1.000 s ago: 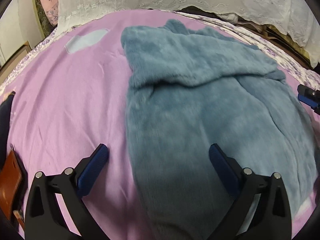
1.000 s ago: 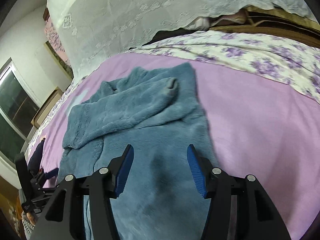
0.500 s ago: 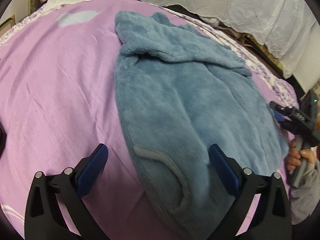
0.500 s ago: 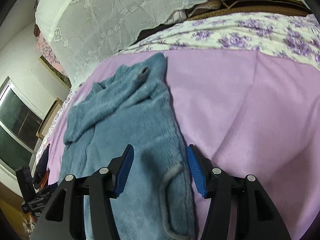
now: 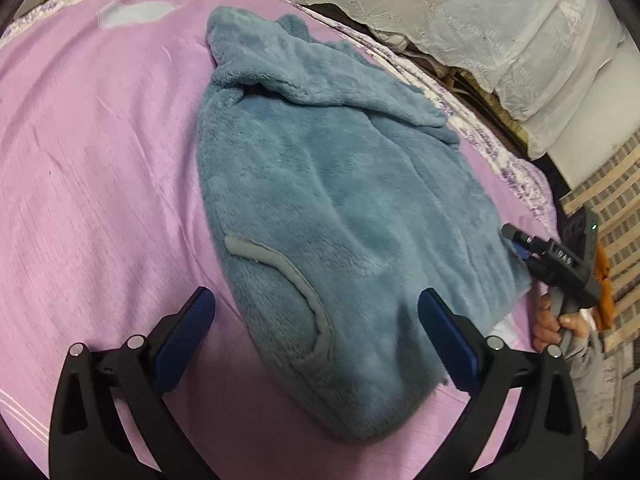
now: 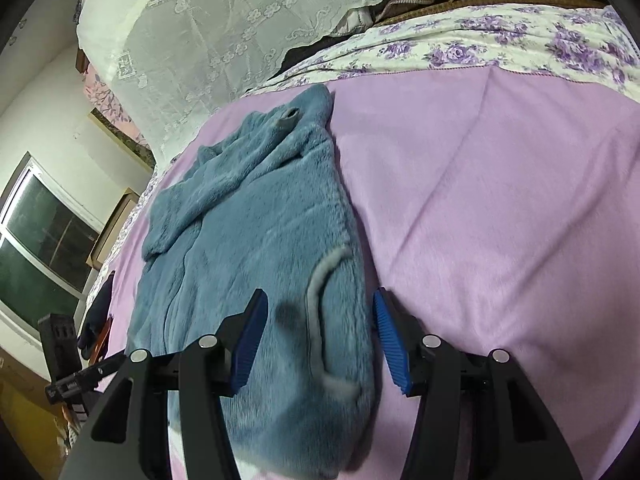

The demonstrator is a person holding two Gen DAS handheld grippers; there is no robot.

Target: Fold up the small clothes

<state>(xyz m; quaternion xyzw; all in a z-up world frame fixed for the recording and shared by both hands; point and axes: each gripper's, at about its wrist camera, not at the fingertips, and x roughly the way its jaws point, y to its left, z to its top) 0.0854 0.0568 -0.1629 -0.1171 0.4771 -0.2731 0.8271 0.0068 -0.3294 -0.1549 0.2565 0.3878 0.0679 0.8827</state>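
A fuzzy blue-grey garment (image 5: 340, 200) lies on the purple bedspread (image 5: 92, 168), sleeves folded across its far part, a grey pocket trim (image 5: 296, 280) near its bottom hem. My left gripper (image 5: 316, 332) is open and empty, hovering over the hem's left corner. My right gripper (image 6: 320, 340) is open and empty over the hem's right corner, with the pocket trim (image 6: 316, 300) between its jaws. The garment (image 6: 248, 240) stretches away from it. The right gripper also shows in the left wrist view (image 5: 520, 244) at the garment's right edge.
A white lace cover (image 6: 240, 20) and floral sheet (image 6: 500, 40) lie beyond the bedspread. A window (image 6: 40, 248) is at left. A slatted frame (image 5: 608, 208) stands at the bed's right side. A pale patch (image 5: 132, 14) marks the far bedspread.
Both grippers have drawn back toward the garment's bottom hem. The pocket trims have come into view, and each gripper now hovers over a hem corner. Both stay open.
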